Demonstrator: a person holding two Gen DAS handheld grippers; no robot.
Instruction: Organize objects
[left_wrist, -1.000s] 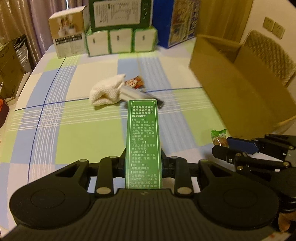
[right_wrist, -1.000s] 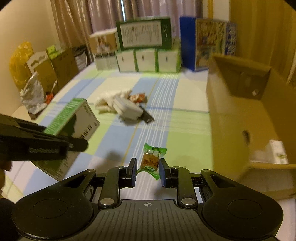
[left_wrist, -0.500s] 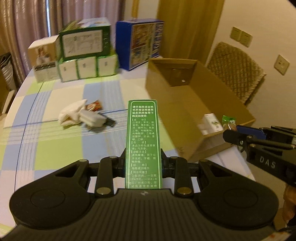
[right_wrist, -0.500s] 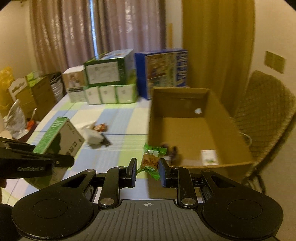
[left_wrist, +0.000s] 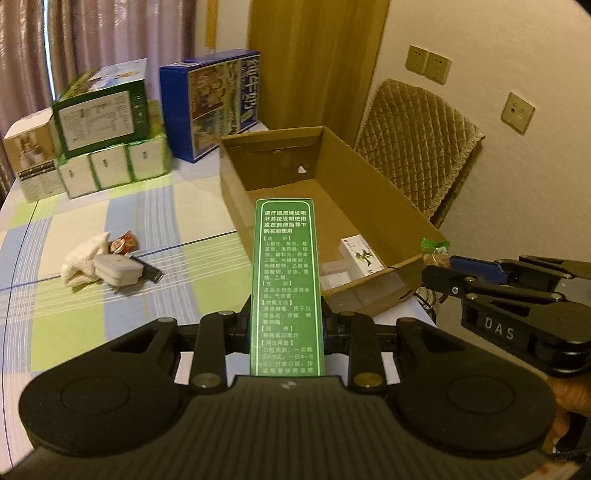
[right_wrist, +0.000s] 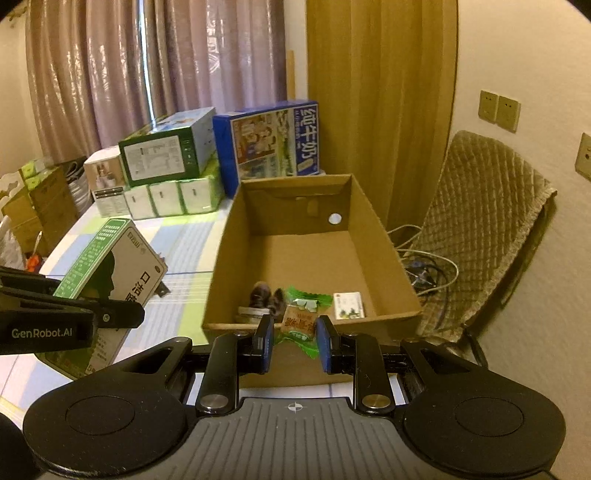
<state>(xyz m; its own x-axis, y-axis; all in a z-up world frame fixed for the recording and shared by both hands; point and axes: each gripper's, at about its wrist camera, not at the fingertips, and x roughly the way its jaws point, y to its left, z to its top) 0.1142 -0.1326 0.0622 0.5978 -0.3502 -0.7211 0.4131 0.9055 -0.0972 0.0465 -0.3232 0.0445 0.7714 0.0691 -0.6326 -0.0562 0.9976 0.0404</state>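
Note:
My left gripper (left_wrist: 286, 326) is shut on a tall green medicine box (left_wrist: 286, 280), held above the checked tablecloth and pointing at an open cardboard box (left_wrist: 229, 173). The right wrist view shows that same green box (right_wrist: 125, 266) tilted at the left, in the left gripper (right_wrist: 122, 314). My right gripper (right_wrist: 294, 339) is shut on a green-wrapped candy (right_wrist: 299, 321), just over the near wall of the cardboard box (right_wrist: 218, 280). A small white carton (right_wrist: 349, 304) and a dark jar-like thing (right_wrist: 258, 299) lie inside. From the left wrist, the right gripper (left_wrist: 443, 264) holds the candy (left_wrist: 436, 249) at the box's near right corner.
A white cloth (left_wrist: 83, 258), a white adapter (left_wrist: 118, 271) and a red snack packet (left_wrist: 123, 243) lie mid-table. Stacked cartons (left_wrist: 99, 110) and a blue milk case (left_wrist: 218, 103) line the far edge. A quilted chair (left_wrist: 413, 144) and cables (right_wrist: 424, 266) are right of the box.
Both grippers rose and swung right toward the cardboard box. The candy left the tablecloth in the right gripper and now hangs over the box's near wall. The green box stays gripped.

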